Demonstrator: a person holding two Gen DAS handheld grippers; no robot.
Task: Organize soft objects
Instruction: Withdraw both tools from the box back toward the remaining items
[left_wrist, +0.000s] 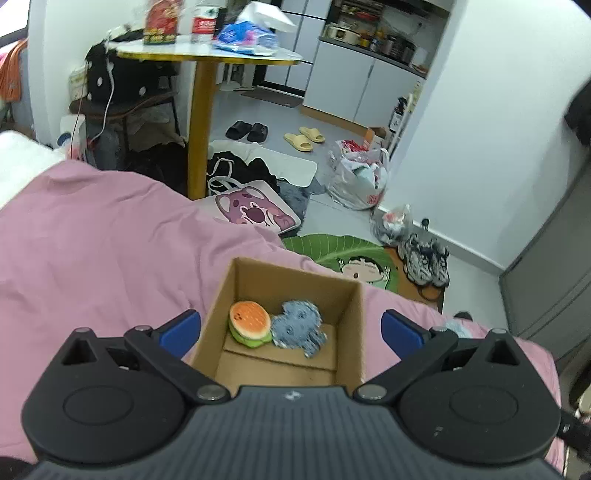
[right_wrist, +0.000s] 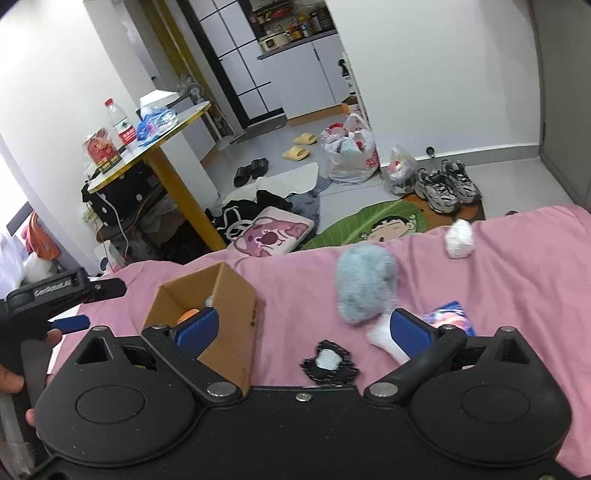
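Resting in the cardboard box (left_wrist: 347, 325), burger plush (left_wrist: 248, 323) touches blue plush (left_wrist: 298, 326).

**boxfan:** where's everything sitting rn?

**umi_guy:** cardboard box (right_wrist: 225, 314) is on the bed (right_wrist: 517, 302), burger plush (left_wrist: 248, 324) and fuzzy plush (left_wrist: 298, 326) inside it, touching (burger on the left). Right of the box: fluffy ball (right_wrist: 365, 284), flat patch (right_wrist: 330, 360) nearer the camera, crumpled wad (right_wrist: 459, 239) farther back. Table (right_wrist: 155, 147) stands behind the bed.
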